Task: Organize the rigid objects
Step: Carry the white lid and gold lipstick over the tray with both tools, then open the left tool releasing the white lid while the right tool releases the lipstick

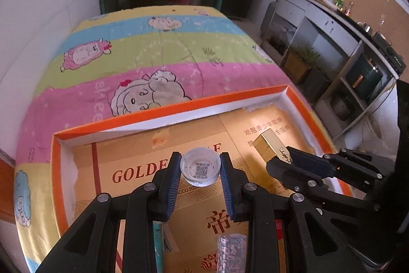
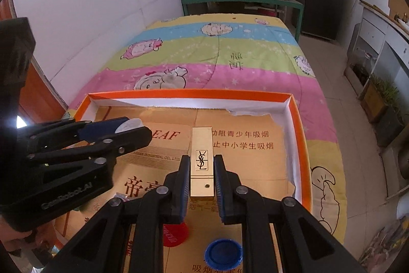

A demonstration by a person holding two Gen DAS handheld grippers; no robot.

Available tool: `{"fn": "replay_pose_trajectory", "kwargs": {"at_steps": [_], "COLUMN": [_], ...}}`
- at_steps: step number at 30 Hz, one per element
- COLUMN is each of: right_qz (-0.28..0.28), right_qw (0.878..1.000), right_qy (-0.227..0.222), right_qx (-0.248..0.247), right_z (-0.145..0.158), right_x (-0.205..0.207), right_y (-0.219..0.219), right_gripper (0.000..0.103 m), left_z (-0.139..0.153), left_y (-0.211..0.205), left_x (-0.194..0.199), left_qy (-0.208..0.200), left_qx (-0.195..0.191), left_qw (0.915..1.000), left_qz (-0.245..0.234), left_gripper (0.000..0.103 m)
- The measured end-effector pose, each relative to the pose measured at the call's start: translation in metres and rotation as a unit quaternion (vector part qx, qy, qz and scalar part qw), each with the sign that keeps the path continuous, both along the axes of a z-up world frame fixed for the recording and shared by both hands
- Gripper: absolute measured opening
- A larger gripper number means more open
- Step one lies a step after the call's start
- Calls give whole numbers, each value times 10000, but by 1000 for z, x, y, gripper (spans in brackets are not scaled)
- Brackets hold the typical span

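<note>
Both grippers hang over the orange-rimmed tray [image 2: 296, 119] lying on the cartoon-sheep quilt [image 1: 143, 53]. The left gripper [image 1: 200, 168] is pinched on a clear plastic bottle cap [image 1: 200, 166] — its blue pads press both sides, the cap's hollow side facing the camera. The right gripper [image 2: 202, 177], just beside it, is clamped tight on a gold lipstick case [image 2: 201, 157] that points away along the fingers. A blue cap [image 2: 223, 253] and a red disc [image 2: 175, 234] lie on the tray's cardboard lining below.
</note>
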State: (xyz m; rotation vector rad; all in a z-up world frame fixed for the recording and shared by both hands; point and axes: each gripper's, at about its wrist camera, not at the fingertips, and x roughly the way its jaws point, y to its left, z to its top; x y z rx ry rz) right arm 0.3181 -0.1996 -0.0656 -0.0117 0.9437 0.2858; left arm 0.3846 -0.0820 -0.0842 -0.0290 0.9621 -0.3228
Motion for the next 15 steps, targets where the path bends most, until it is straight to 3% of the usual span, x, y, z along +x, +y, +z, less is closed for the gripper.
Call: {"fn": "replay_pose_trajectory", "kwargs": {"at_steps": [12, 14, 15], "right_qz": [-92, -111, -118], "right_qw": [9996, 9996, 9996], "right_qy": [272, 257, 240], "right_qx": [22, -58, -89], "right_z": [-16, -16, -15], "right_x": [5, 3, 2], "right_y": [-3, -1, 0], "right_gripper": [19, 21, 27], "left_z": [-16, -16, -14], "left_y": [6, 8, 10], "left_x": [11, 11, 9], "left_qy": [327, 325, 304], "left_qx": [-273, -307, -333], "left_qw": [9991, 9990, 9990], "left_qz": [-5, 23, 68], "left_gripper": [31, 39, 43]}}
